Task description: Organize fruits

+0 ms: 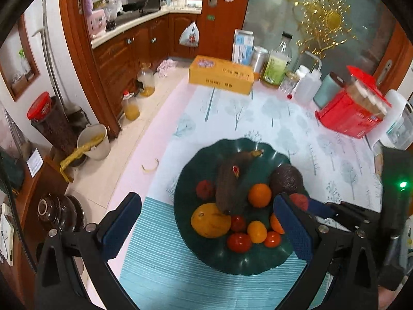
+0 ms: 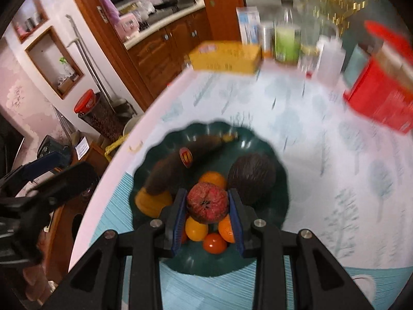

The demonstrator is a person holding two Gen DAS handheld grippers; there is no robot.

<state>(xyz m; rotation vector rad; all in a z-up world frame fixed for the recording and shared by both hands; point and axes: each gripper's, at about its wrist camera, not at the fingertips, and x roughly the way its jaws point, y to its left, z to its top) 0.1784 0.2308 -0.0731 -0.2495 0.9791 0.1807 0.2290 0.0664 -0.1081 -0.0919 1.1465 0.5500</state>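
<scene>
A dark green scalloped plate (image 1: pixel 191 242) (image 2: pixel 278 219) on the table holds a blackened banana (image 1: pixel 231 178) (image 2: pixel 170 170), an avocado (image 1: pixel 286 179) (image 2: pixel 251 178), oranges, small tomatoes, a yellow fruit (image 1: pixel 210 221) and a dark red fruit (image 1: pixel 204 189). My right gripper (image 2: pixel 207 204) is shut on a round red fruit (image 2: pixel 207 202) just above the plate; it also shows in the left wrist view (image 1: pixel 299 201). My left gripper (image 1: pixel 206 227) is open and empty over the plate's near side.
At the table's back stand a yellow box (image 1: pixel 220 75), bottles and jars (image 1: pixel 276 64), and a red carton (image 1: pixel 351 113). A striped blue mat (image 1: pixel 160 266) lies under the plate. The table's left edge drops to the kitchen floor with buckets and bottles.
</scene>
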